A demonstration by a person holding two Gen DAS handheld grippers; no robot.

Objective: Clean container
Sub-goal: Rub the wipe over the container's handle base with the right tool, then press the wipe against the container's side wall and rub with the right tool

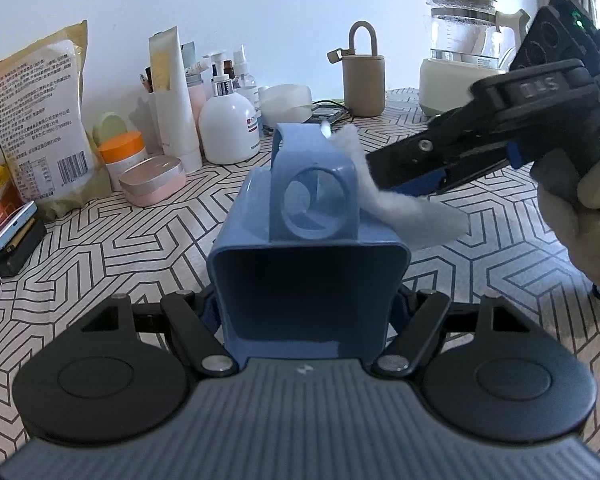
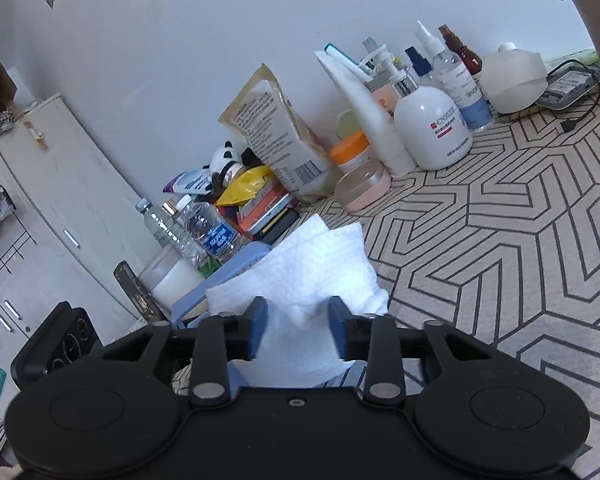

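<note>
A blue plastic container [image 1: 308, 276] with a ringed handle lies between the fingers of my left gripper [image 1: 306, 312], which is shut on it and holds it above the patterned table. My right gripper [image 2: 298, 332] is shut on a white tissue [image 2: 316, 276]. In the left wrist view the right gripper [image 1: 384, 184] comes in from the right and presses the tissue [image 1: 396, 196] against the container's right side by the handle. A blue edge of the container [image 2: 236, 264] shows left of the tissue in the right wrist view.
Along the wall stand a white pump bottle [image 1: 229, 120], tubes, jars, a yellow pouch [image 1: 36, 120], a beige canister [image 1: 363, 80] and a glass kettle [image 1: 464, 48]. Water bottles [image 2: 204, 232] and books sit at the table's left end. The tablecloth [image 2: 500, 240] has a geometric pattern.
</note>
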